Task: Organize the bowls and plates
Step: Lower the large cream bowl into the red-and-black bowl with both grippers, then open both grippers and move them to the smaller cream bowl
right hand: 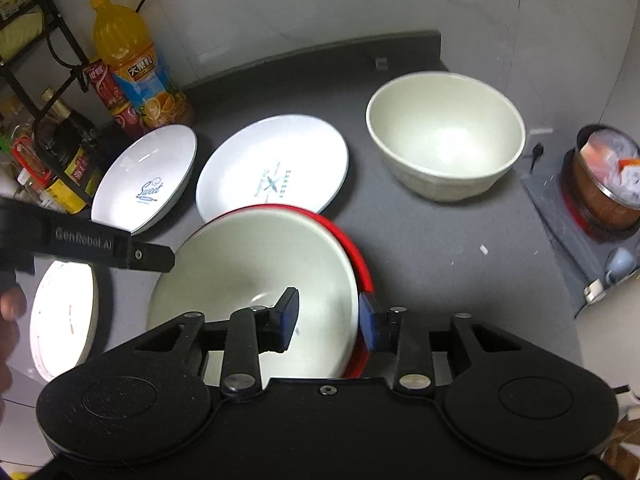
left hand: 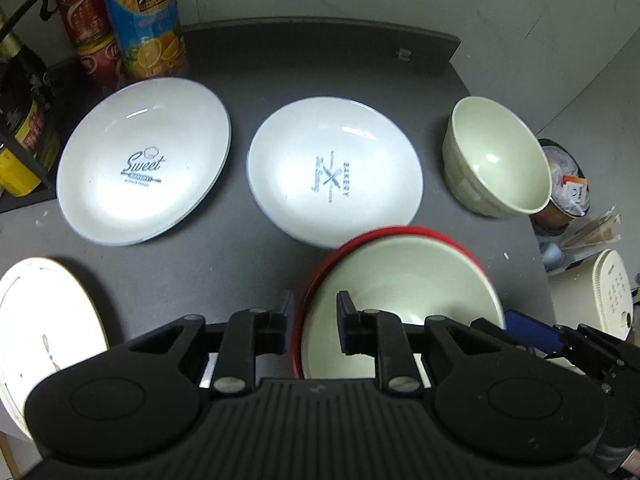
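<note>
Red bowl (left hand: 400, 280) near centre on counter (left hand: 240, 264), rim caught on 2 sides. Left gripper (left hand: 314, 312) straddling left rim, right gripper (right hand: 328, 316) straddling right rim, both pinching it. Cream bowl (right hand: 444, 136) far right; 2 plates far left.

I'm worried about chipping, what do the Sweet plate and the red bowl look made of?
Sweet plate: likely glazed ceramic, white and glossy with sharp light glints and a printed logo. Red bowl: probably glazed ceramic too, though melamine is possible; it has a smooth cream interior with a soft sheen and a red outside.
</note>
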A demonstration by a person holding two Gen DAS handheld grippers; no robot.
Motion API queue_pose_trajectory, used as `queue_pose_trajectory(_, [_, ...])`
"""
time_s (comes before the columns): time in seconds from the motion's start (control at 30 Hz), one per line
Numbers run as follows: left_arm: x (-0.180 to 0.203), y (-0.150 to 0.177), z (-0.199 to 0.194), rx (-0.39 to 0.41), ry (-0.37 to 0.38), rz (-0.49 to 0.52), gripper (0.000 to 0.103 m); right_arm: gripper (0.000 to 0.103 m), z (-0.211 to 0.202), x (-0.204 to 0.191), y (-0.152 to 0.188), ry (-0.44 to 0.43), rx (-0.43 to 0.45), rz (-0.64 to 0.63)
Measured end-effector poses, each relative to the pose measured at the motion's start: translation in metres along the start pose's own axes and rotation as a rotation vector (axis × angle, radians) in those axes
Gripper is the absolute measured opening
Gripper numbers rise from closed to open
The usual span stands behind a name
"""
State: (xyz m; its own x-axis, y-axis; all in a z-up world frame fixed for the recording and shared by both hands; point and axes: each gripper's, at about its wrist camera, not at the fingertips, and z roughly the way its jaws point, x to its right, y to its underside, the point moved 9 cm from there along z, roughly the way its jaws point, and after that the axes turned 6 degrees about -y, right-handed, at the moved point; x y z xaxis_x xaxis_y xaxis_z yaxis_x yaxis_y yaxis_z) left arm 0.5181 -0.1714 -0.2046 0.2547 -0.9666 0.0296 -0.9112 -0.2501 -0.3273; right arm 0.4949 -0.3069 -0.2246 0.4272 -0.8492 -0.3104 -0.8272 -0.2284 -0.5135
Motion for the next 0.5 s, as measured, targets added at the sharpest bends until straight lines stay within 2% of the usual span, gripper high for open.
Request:
queue_pose_trajectory(0.17, [0.006, -0.011, -0.008, 0.011, 0.006, 0.026, 0.024, 0.038, -0.01, 0.001, -0.007, -0.014, 0.029, 0.019])
queue_pose_trajectory(0.33, [0.025, -0.027, -0.01, 0.031, 0.006, 0.095, 0.04, 0.047, -0.024, 0.013, -0.017, 0.017, 0.096, 0.085])
queue_pose_trajectory(0.5, [0.052, -0.04, -0.016, 0.051, 0.054, 0.145, 0.045, 0.052, -0.039, 0.034, -0.023, 0.051, 0.153, 0.15])
